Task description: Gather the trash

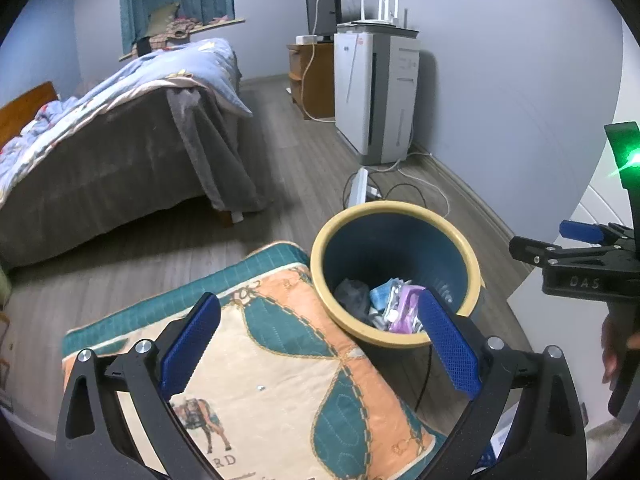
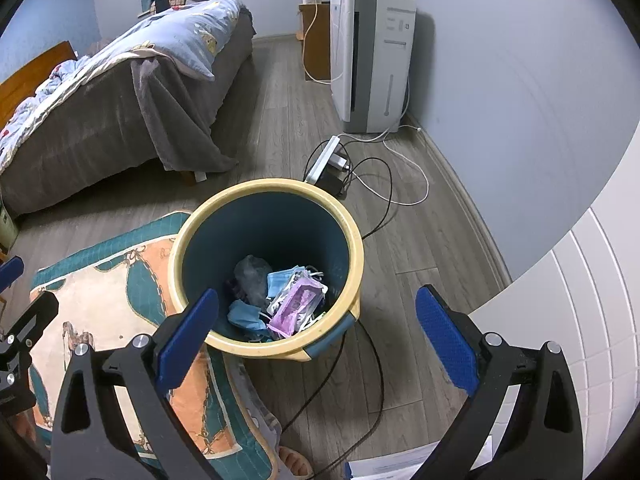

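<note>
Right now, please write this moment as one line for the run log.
left tongs: open, empty | right tongs: open, empty | bin: upright on floor, beside mat | inside: blue masks, purple packet

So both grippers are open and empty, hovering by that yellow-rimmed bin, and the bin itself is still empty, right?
Not quite. The bin isn't empty: the right wrist view shows blue face masks, a purple packet and a dark crumpled piece inside. The rest holds: the left gripper and right gripper are both open, holding nothing.
</note>
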Available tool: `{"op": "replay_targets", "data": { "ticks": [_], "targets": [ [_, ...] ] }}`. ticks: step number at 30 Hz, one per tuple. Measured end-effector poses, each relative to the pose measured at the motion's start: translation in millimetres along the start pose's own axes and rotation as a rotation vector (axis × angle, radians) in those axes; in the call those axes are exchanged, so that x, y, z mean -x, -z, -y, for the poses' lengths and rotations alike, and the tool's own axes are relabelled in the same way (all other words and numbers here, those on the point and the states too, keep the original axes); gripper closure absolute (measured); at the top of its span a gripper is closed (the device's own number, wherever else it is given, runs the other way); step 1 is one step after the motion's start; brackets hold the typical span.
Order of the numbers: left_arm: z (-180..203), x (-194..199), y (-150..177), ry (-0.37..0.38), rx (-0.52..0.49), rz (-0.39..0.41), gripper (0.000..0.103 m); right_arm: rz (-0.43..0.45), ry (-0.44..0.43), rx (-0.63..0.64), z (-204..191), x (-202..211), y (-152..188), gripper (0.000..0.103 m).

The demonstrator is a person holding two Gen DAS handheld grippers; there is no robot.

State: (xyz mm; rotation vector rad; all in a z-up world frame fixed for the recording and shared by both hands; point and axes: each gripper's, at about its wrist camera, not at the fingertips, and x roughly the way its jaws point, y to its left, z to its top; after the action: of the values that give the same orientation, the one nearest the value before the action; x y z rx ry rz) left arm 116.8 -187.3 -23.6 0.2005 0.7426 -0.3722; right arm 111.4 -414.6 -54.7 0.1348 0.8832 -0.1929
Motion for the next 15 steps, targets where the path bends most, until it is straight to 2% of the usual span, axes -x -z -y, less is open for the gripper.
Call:
{"op": "replay_targets", "data": {
  "ticks": [15],
  "targets": [
    [-1.5,4.4,-0.8,0.012,-0.004,0.003,0.005,-0.007,0.016,0.006,-2.1,-0.3,-0.1,0.006]
  ]
}}
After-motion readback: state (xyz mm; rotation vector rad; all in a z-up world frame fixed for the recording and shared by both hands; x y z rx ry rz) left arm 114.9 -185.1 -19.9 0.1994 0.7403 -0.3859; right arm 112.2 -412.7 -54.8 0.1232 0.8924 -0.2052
